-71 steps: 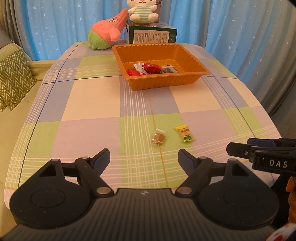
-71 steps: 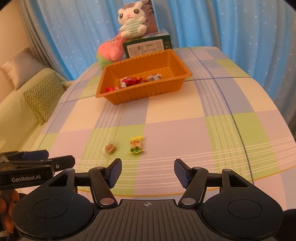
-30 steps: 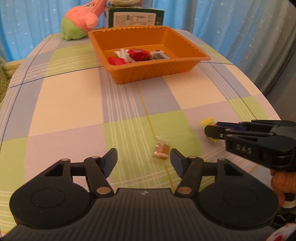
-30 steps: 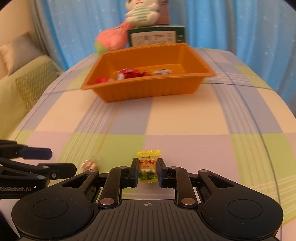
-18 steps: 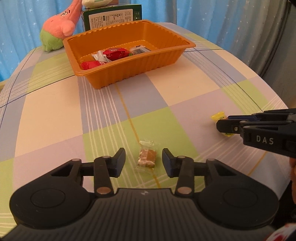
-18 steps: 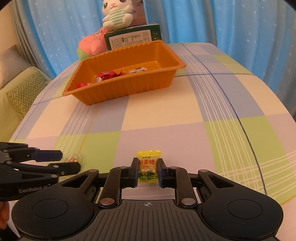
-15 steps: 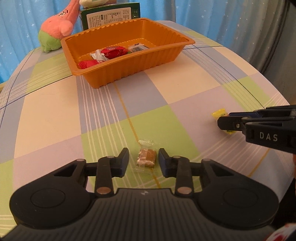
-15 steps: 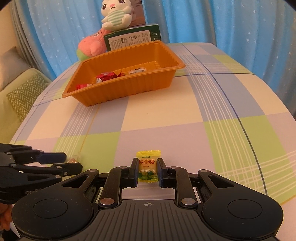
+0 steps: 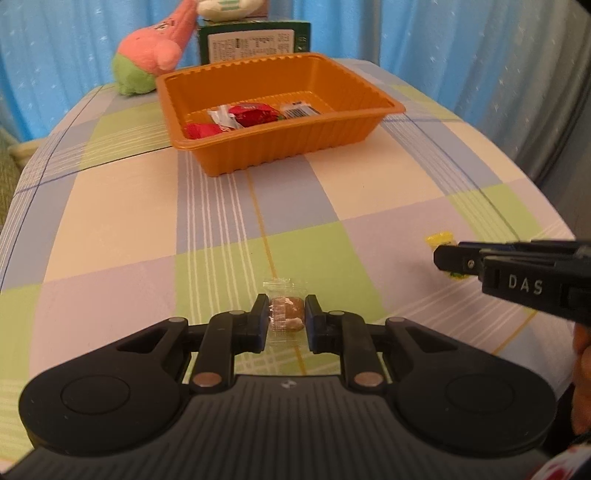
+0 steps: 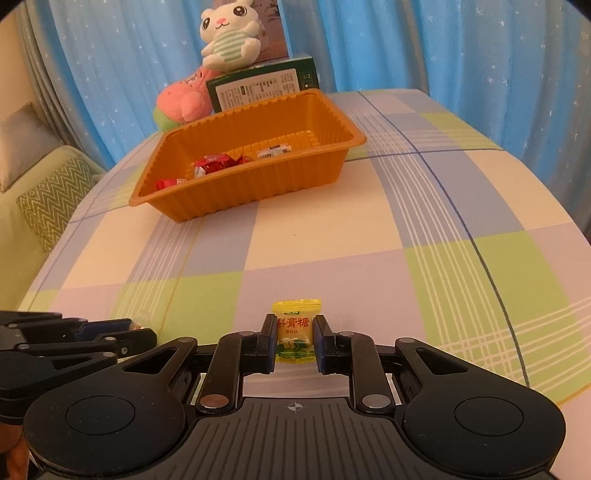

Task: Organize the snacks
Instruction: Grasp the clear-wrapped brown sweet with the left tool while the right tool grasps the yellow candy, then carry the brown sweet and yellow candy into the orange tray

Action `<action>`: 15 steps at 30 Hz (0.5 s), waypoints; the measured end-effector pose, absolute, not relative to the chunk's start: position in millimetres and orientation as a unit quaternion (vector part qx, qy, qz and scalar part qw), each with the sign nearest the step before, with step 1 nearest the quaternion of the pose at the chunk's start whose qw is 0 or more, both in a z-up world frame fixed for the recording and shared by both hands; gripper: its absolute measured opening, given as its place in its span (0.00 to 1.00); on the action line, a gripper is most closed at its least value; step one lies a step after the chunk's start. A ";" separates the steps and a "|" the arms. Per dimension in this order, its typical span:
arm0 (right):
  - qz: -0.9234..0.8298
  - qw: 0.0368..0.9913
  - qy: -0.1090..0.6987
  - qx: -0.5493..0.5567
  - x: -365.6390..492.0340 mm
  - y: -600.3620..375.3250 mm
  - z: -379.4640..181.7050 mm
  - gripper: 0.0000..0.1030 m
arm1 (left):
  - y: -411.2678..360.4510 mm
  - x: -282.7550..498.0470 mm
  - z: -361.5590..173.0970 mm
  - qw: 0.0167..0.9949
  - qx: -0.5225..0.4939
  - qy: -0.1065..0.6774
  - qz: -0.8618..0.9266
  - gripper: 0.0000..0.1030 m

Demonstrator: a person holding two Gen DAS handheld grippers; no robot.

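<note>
Blue star-dotted curtains (image 10: 461, 48) hang behind your checked tabletop (image 9: 122, 206), which carries everything you are sorting. Your left gripper (image 9: 286, 320) has its jaws clamped on the clear-wrapped brown candy (image 9: 285, 317), which sits squarely between them, low over the cloth. Your right gripper (image 10: 295, 341) has its jaws pressed together on the yellow candy (image 10: 296, 334); the wrapper's top edge pokes out ahead of the jaws. Each gripper shows at the edge of the other's view, so the two candies are near one another, side by side. Well ahead of both sets of jaws stands the orange tray (image 10: 258, 181), with red-wrapped sweets (image 10: 212, 162) and a white wrapper (image 10: 273, 150) lying inside it. Beyond the tray you have a green box (image 10: 258, 86), a pink and green plush (image 9: 151, 55) beside it, and a white bunny plush (image 10: 229, 35) on top of the box. Left of your jaws, off the tabletop, a zigzag cushion (image 10: 51, 192) rests on a green sofa.
</note>
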State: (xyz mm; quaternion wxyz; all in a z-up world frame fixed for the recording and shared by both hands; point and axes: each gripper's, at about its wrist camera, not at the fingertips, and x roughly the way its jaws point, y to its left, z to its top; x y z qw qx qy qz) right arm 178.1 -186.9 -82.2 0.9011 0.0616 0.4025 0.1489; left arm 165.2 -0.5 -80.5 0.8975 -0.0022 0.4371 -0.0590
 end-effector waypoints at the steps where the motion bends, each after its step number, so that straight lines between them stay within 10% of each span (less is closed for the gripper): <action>1: 0.149 0.902 0.401 0.062 176.2 -187.5 -80.0 0.20 | -0.4 162.3 -77.3 0.899 -0.011 0.435 -0.054 0.17; 15: 0.158 0.910 0.378 0.071 143.6 -194.8 -43.5 0.20 | -5.5 120.6 -38.4 0.904 -0.077 0.419 -0.033 0.17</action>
